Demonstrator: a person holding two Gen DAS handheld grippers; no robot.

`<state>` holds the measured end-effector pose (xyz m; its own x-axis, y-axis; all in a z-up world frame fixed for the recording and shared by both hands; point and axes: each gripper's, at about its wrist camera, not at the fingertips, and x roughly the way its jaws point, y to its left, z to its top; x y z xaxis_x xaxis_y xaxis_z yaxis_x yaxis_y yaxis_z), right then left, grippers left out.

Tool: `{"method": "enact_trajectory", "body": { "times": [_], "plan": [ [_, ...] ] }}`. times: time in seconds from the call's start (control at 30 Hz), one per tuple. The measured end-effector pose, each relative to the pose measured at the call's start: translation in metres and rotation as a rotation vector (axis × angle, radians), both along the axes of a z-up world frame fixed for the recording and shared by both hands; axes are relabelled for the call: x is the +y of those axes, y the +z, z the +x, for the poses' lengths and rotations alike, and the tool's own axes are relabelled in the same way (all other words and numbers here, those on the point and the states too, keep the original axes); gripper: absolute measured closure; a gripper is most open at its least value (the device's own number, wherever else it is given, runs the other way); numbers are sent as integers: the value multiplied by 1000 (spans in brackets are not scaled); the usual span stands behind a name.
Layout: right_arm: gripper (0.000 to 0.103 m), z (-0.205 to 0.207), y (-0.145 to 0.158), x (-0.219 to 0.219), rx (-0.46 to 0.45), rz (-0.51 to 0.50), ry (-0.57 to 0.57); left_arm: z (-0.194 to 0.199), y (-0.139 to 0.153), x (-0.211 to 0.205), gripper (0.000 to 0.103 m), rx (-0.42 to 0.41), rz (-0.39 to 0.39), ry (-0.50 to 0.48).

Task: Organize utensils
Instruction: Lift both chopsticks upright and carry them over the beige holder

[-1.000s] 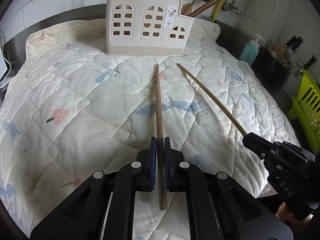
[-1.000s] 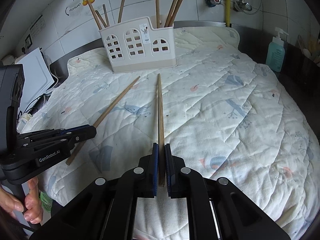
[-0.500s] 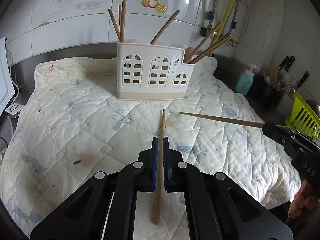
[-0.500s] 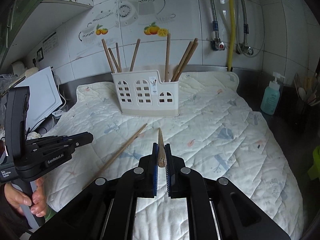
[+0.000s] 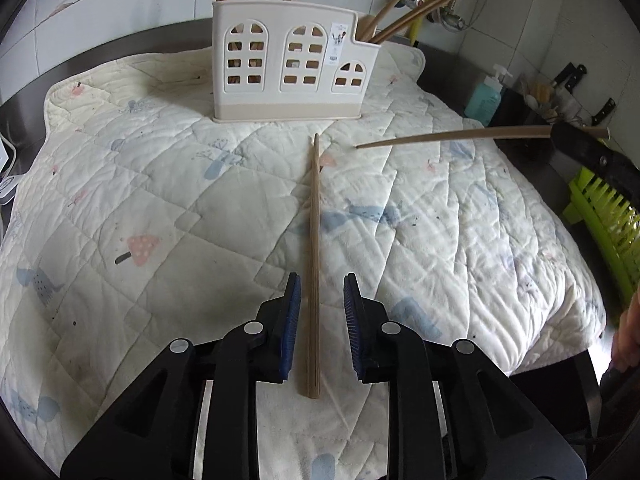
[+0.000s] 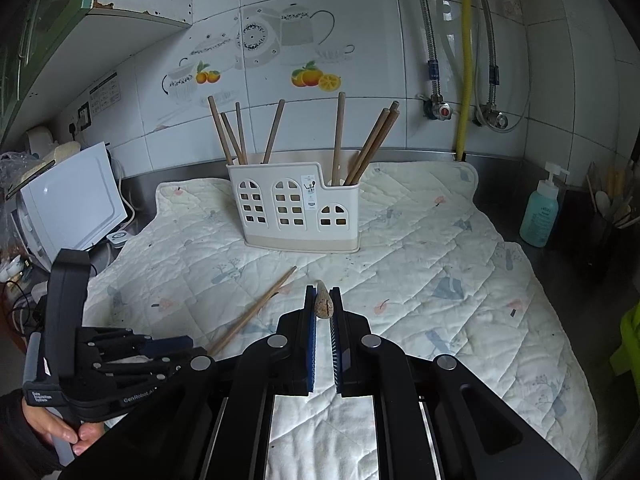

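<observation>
I have the quilted mat (image 5: 160,200) spread over the counter, with the cream utensil caddy (image 5: 288,64) standing upright at its far side, chopsticks leaning in it. My right gripper (image 6: 322,308) is lifted above the mat in front of the caddy, pinching a raised chopstick (image 5: 452,137) that hangs level in the air; its own camera shows only the stick's butt end between the pads. My left gripper (image 5: 319,304) tilts down at the mat, its jaws having just been opening; the lying chopstick (image 5: 314,240) sits loose between them, pointing at the caddy. Only the right view shows the hand (image 6: 60,432) on the left handle.
</observation>
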<state>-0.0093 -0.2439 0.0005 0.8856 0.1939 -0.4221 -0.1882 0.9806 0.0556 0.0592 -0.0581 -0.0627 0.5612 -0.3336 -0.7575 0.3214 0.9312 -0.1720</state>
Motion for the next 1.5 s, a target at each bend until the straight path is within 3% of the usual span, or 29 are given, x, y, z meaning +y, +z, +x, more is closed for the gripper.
{"method": "enact_trajectory", "body": {
  "times": [0.2, 0.33, 0.47, 1.03, 1.5],
  "plan": [
    [96, 1, 6, 1, -17, 0, 2, 3, -14, -7, 82, 11, 39, -14],
    [96, 1, 10, 3, -25, -5, 6, 3, -18, -8, 94, -3, 71, -1],
    [96, 2, 15, 5, -36, -8, 11, 4, -11, -4, 98, -19, 65, 8],
    [96, 20, 70, 7, -99, -28, 86, 19, 74, 18, 98, -217, -40, 51],
    [96, 47, 142, 8, -192, -27, 118, 52, 154, 26, 98, -336, -39, 51]
  ]
}}
